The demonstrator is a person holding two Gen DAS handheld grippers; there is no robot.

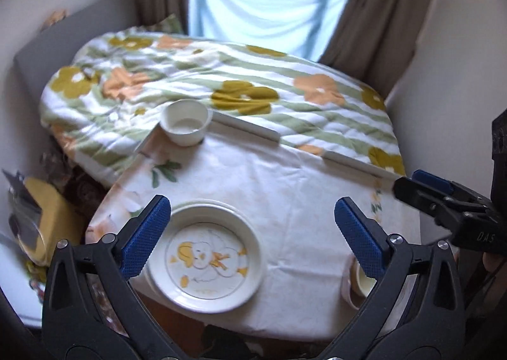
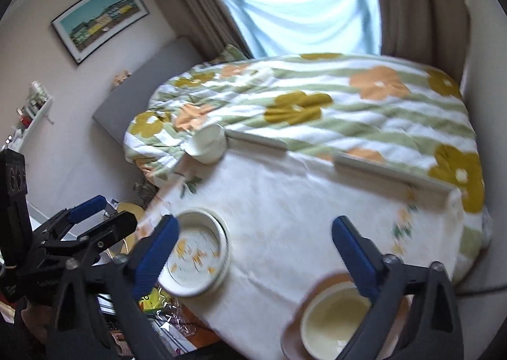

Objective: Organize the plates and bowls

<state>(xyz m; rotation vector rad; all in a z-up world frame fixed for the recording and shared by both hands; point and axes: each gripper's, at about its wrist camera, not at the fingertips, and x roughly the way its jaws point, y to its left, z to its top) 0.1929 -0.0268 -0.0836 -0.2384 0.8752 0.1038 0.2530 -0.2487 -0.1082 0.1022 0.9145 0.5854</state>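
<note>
Two bowls stand on the bench [image 1: 285,201]: a white bowl [image 1: 186,121] at the far left corner and a cream bowl [image 2: 336,318] at the near right edge. The cream one sits on one brownish plate [image 2: 293,333]. Near left lies one duck-printed plate [image 1: 207,255]; a second rim seems to show under it, so it may be a stack of two, though blur hides the count. Two tools: the left tool [image 1: 250,233] and the right tool [image 2: 253,252].

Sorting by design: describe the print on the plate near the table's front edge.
Yellow-orange cartoon duck on white plate; left wrist view.
</note>
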